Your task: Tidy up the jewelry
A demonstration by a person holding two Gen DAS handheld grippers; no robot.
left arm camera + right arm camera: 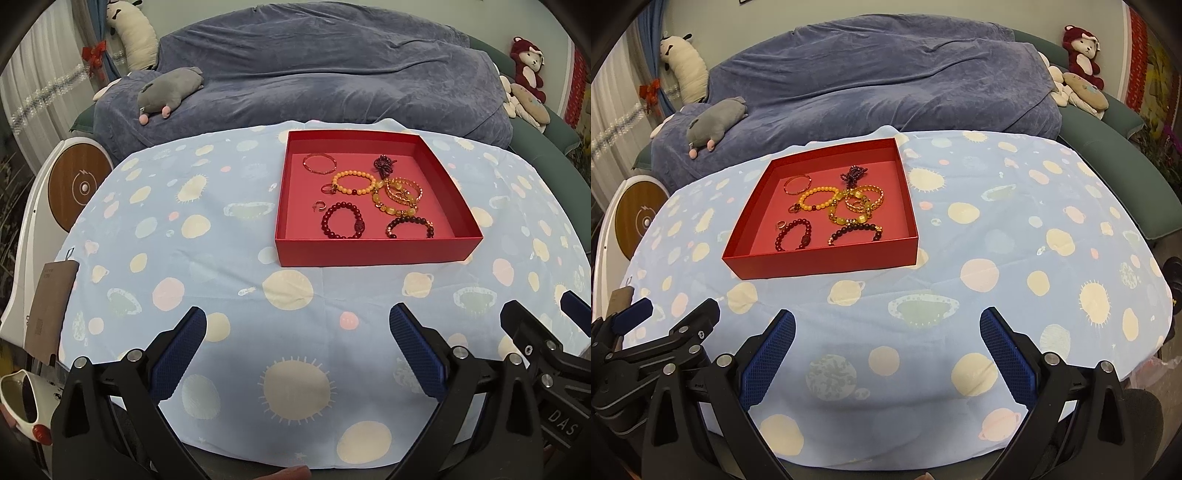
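Note:
A shallow red box (376, 251) (827, 263) sits on the table and holds several bracelets and rings. Among them are an orange bead bracelet (352, 181) (818, 199), a dark red bead bracelet (341, 220) (794, 234), a black bead bracelet (410, 226) (855, 232), a thin pink bangle (319, 162) (797, 184) and a small ring (318, 205) (780, 224). My left gripper (297, 325) is open and empty, low over the cloth in front of the box. My right gripper (886, 325) is open and empty, to the right of the left one, which also shows in the right wrist view (679, 314).
The table wears a light blue cloth with planet prints (221, 258) (1015, 240). A sofa under a blue-grey cover (314, 74) stands behind it, with a grey plush toy (168, 92) and other toys. A white round device (74, 184) stands to the left.

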